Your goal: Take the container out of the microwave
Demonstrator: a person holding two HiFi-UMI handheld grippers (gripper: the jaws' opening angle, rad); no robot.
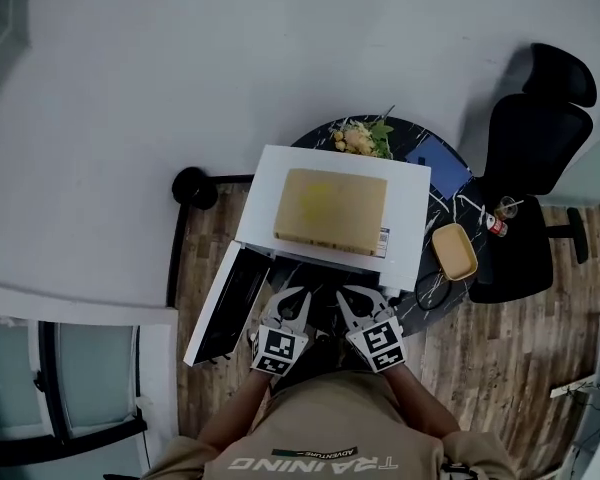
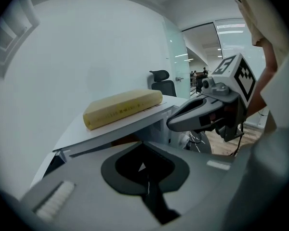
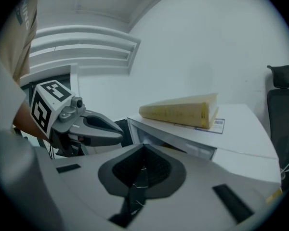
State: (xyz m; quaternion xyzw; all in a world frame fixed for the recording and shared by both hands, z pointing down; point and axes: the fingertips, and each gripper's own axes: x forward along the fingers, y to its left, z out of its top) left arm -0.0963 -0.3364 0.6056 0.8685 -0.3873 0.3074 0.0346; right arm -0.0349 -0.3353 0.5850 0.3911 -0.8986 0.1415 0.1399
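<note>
A white microwave [image 1: 408, 208] stands on a round black table, its door [image 1: 223, 304] swung open to the left. Its cavity faces me and I cannot see inside it from above. A yellow book [image 1: 330, 210] lies flat on top of it. My left gripper [image 1: 298, 294] and right gripper [image 1: 346, 293] hover side by side just in front of the open cavity, both shut and empty. The left gripper view looks over its own jaws at the book [image 2: 123, 108] and the right gripper [image 2: 171, 124]. A shallow yellow container [image 1: 454, 251] rests on the table right of the microwave.
Behind the microwave lie a salad bowl [image 1: 360, 138] and a blue item [image 1: 436, 164]. A small bottle [image 1: 495, 225] stands at the table's right edge. A black office chair [image 1: 535, 138] is to the right. A white wall closes the back and left.
</note>
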